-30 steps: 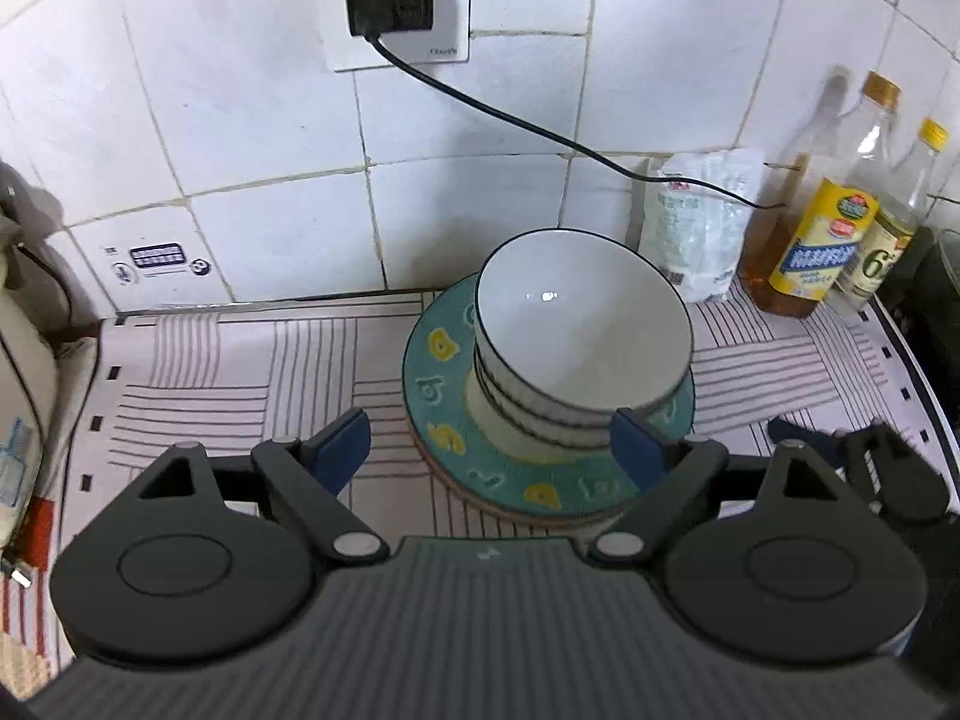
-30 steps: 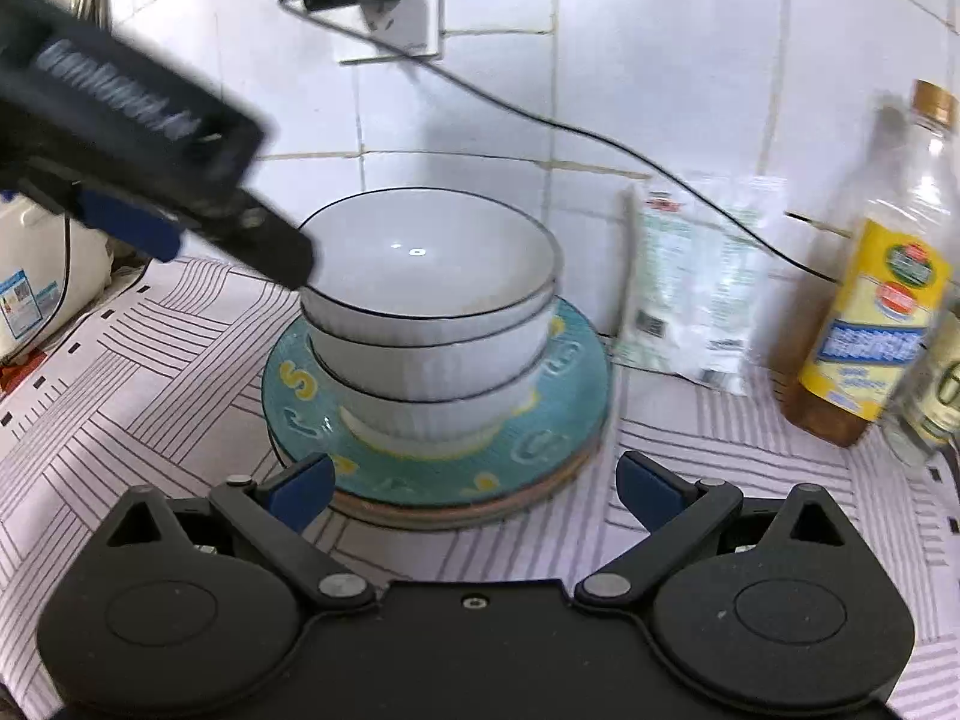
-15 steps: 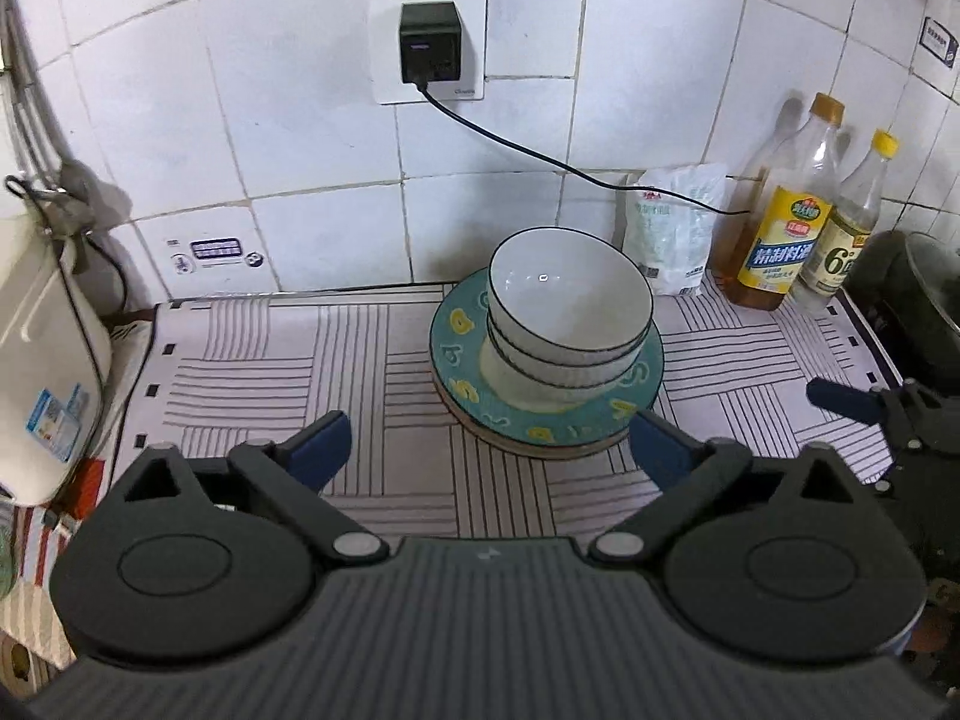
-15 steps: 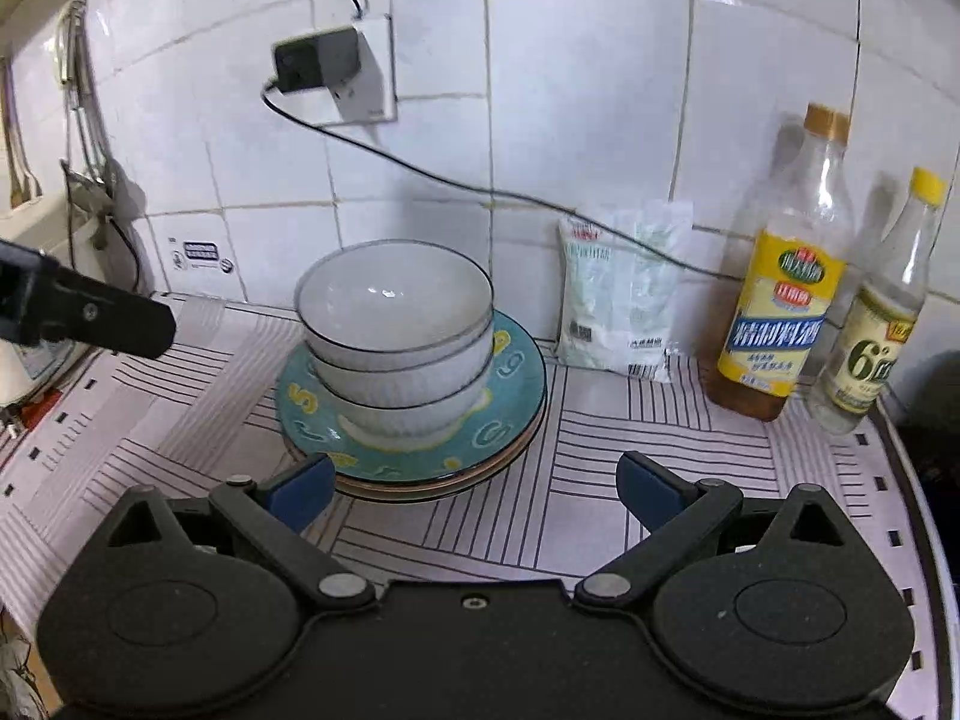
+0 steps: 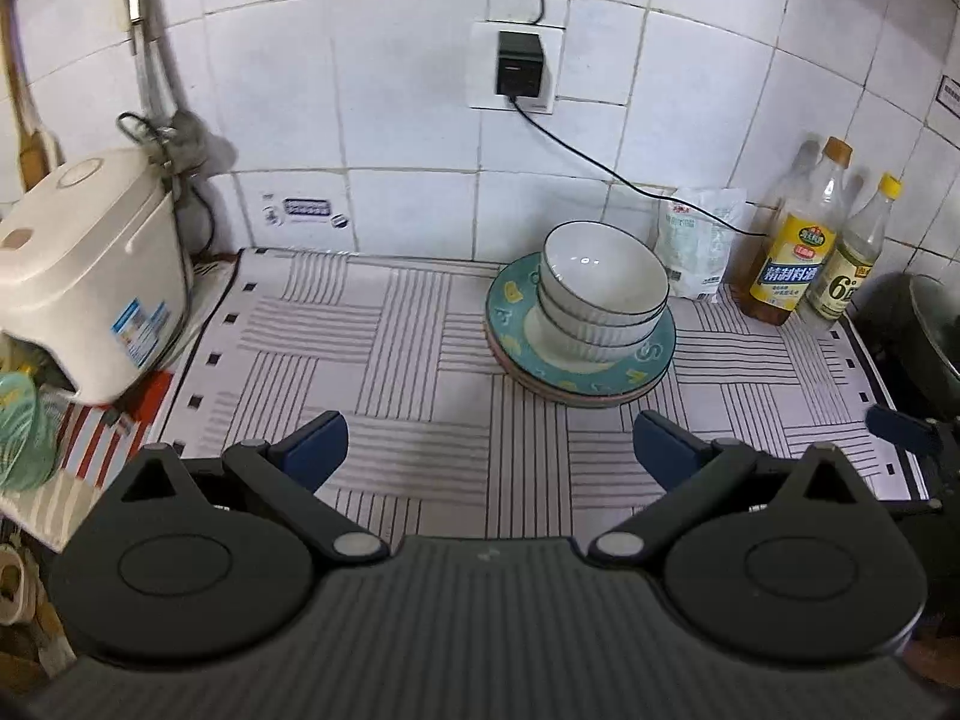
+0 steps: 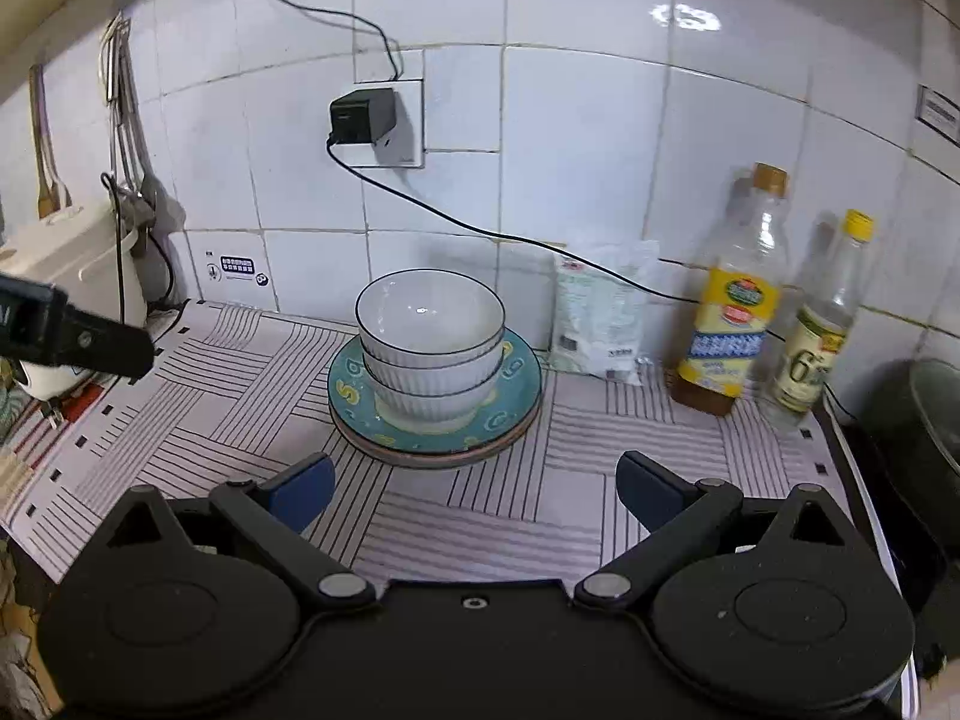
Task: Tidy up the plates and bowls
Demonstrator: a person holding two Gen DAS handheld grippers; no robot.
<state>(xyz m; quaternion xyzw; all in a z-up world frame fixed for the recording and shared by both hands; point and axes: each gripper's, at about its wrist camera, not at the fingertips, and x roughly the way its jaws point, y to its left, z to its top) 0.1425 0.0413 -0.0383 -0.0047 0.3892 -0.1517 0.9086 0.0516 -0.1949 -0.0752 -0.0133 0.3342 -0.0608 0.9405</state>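
Far left in the left wrist view: cream rice cooker (image 5: 90,276) on the desk's edge, beside the striped mat (image 5: 372,354). Further right on that mat, well back toward the tiled wall: white bowls (image 5: 603,288) nested three deep, upright, resting on the stack of plates (image 5: 630,375), teal one on top with a pinkish rim showing beneath. Just right of the stack: white packet (image 5: 696,249), then two bottles (image 5: 792,258), then a dark pot (image 5: 918,330) at the frame's edge.

Changed over the last second: both views pulled back and upward from the stack, which a second ago filled the middle of each frame and now sits small and well apart from either set of fingertips. Bowls and plates unmoved, same nesting, same spot. Read as a withdrawal after the last placement; stacking looks finished or close to it, with no loose dish visible elsewhere on the mat.

Left hand-held gripper (image 5: 489,447): jaws just been opening, now spread as wide as seen, nothing between the blue pads, nothing touched, only bare mat beneath. Its black body also visible at the left edge of the right wrist view (image 6: 72,336).

Right hand-held gripper (image 6: 474,489): likewise spread wide, empty, pads clear of the plates (image 6: 435,420) and the bowls (image 6: 429,336), stack near but not touched. One blue fingertip of it showing at the far right of the left wrist view (image 5: 897,426).
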